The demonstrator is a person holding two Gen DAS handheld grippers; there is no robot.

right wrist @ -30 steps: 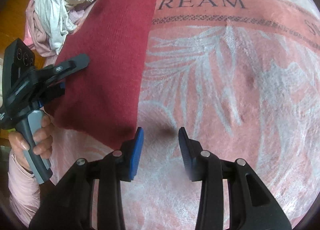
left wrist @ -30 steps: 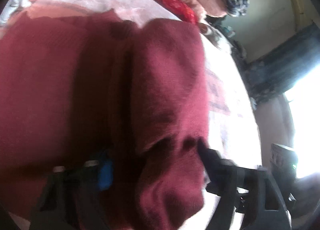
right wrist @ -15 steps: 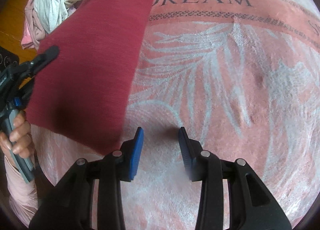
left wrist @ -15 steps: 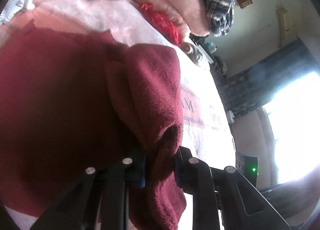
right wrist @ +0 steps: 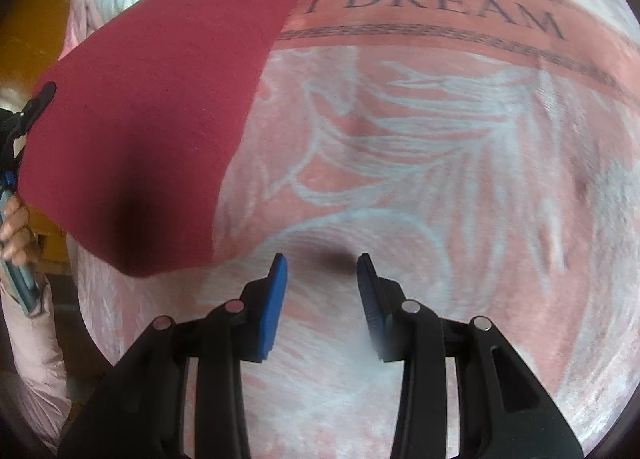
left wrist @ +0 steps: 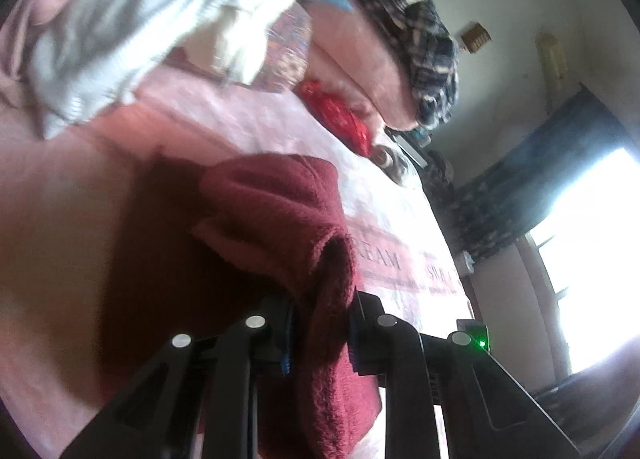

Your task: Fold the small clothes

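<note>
A dark red knitted garment [right wrist: 160,107] hangs lifted off the pink blanket [right wrist: 400,163] at the left of the right wrist view, one edge raised by the left gripper. Seen from the left wrist, my left gripper [left wrist: 320,311] is shut on a bunched fold of that red garment [left wrist: 288,219], which drapes down between and below the fingers. My right gripper [right wrist: 322,275] hovers open over bare blanket, just right of the garment's lower corner, with nothing between its blue pads [right wrist: 276,291]. A hand [right wrist: 16,231] holds the left gripper's handle at the far left.
A heap of white and pink clothes [left wrist: 132,19] lies beyond the garment. A pink pillow [left wrist: 360,71] with a plaid cloth [left wrist: 424,55] and a red item [left wrist: 340,119] sit at the blanket's far side. A bright window [left wrist: 592,251] is at the right.
My left gripper closed on the red garment's fold and lifted it up off the blanket, away to the left. My right gripper drifted across the blanket, still open.
</note>
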